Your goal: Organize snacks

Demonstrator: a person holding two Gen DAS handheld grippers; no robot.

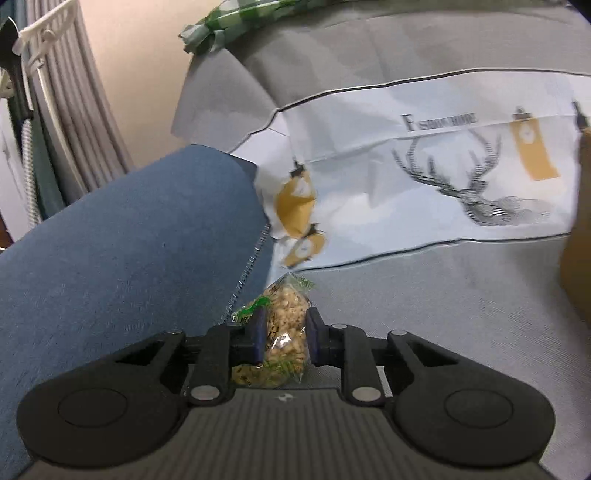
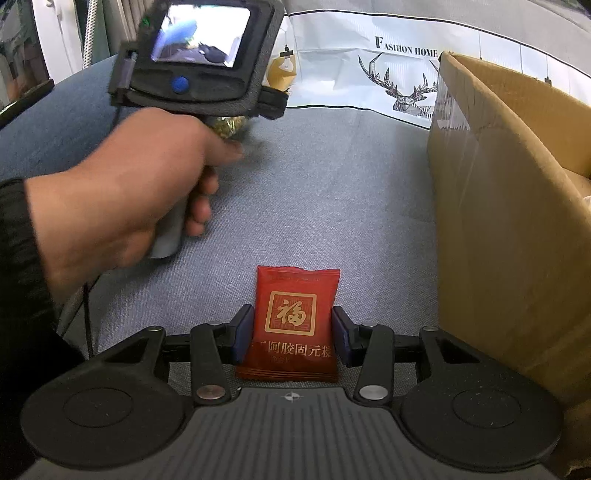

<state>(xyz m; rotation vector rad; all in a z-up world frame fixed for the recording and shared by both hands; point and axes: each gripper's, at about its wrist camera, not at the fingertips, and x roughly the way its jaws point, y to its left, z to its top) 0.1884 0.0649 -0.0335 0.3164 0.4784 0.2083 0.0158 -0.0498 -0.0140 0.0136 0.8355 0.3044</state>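
Observation:
My left gripper (image 1: 283, 332) is shut on a clear packet of puffed-grain snack with green print (image 1: 286, 325), held above the grey sofa seat (image 1: 443, 295). In the right wrist view, my right gripper (image 2: 291, 332) has its blue pads on both sides of a red snack packet with a gold character (image 2: 293, 321), which lies on the grey seat (image 2: 314, 184). The pads touch or nearly touch its edges. The left gripper's body (image 2: 199, 62) and the hand holding it show at upper left, with a bit of the grain snack (image 2: 229, 125) below it.
An open cardboard box (image 2: 498, 221) stands to the right; its edge shows in the left view (image 1: 580, 258). A white deer-print cushion (image 1: 443, 177) leans on the sofa back. A blue cushion (image 1: 129, 240) lies to the left. A green checked cloth (image 1: 229, 22) lies on the sofa top.

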